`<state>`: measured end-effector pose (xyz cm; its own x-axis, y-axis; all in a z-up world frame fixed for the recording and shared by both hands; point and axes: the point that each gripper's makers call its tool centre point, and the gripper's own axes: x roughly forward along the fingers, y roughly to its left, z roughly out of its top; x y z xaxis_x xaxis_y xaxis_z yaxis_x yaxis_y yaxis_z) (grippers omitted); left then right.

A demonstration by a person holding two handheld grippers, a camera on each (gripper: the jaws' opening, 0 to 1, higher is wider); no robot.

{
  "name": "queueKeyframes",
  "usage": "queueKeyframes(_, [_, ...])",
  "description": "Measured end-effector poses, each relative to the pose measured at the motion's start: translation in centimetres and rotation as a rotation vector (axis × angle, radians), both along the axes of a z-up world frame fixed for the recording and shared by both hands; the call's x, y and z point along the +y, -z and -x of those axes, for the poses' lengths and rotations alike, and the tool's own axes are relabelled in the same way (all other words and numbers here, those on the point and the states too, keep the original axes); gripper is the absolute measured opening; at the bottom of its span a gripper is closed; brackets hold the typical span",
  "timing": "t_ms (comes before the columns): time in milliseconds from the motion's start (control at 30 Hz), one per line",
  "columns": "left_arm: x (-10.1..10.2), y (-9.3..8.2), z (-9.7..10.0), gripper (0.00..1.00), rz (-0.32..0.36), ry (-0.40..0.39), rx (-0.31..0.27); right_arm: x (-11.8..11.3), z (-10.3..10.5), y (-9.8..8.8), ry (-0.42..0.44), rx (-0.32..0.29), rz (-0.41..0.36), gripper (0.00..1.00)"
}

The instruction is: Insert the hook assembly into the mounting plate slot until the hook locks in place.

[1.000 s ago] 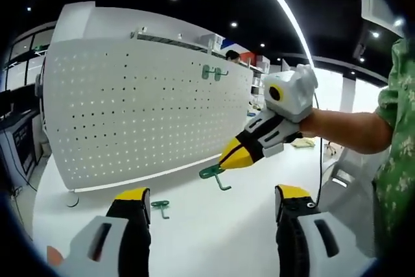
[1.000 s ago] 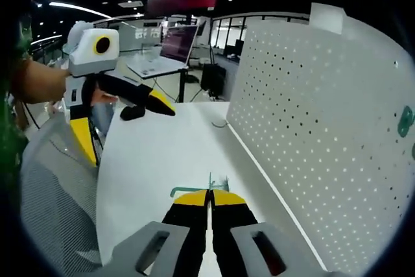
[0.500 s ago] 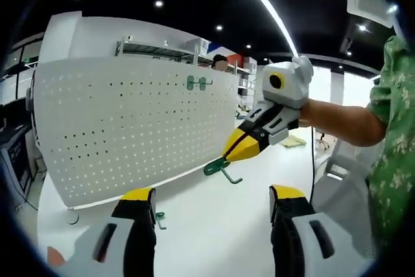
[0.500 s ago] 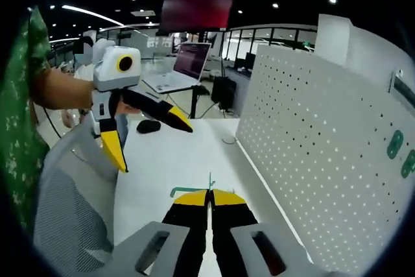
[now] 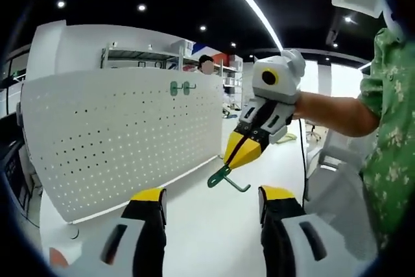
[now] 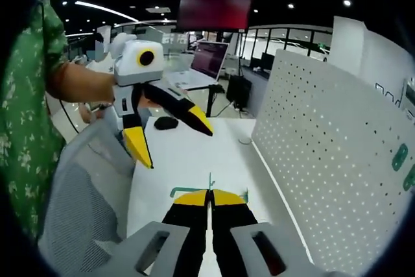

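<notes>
hook (image 5: 225, 176) now higher, pinched in closed right tool (image 5: 242, 154)

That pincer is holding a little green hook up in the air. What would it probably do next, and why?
Probably carry it toward the white pegboard. The right gripper is shut on the green hook, held above the table and well clear of the panel's holes, so the gap must close first. The left gripper is open and holds nothing.

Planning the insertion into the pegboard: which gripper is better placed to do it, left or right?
Right. The right gripper is shut on the green hook, raised above the table beside the white pegboard. The left gripper is open and holds nothing.
</notes>
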<state>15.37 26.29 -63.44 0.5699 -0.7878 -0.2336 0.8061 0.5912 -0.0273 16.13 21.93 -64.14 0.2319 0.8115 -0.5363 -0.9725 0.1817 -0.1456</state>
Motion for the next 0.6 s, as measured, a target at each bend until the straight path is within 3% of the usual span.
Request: queueKeyframes(600, [-1.1,0.5,0.6,0.37,-0.044,0.073,-0.010,0.7,2.0,-0.1,-0.092,0.034,0.018,0.00])
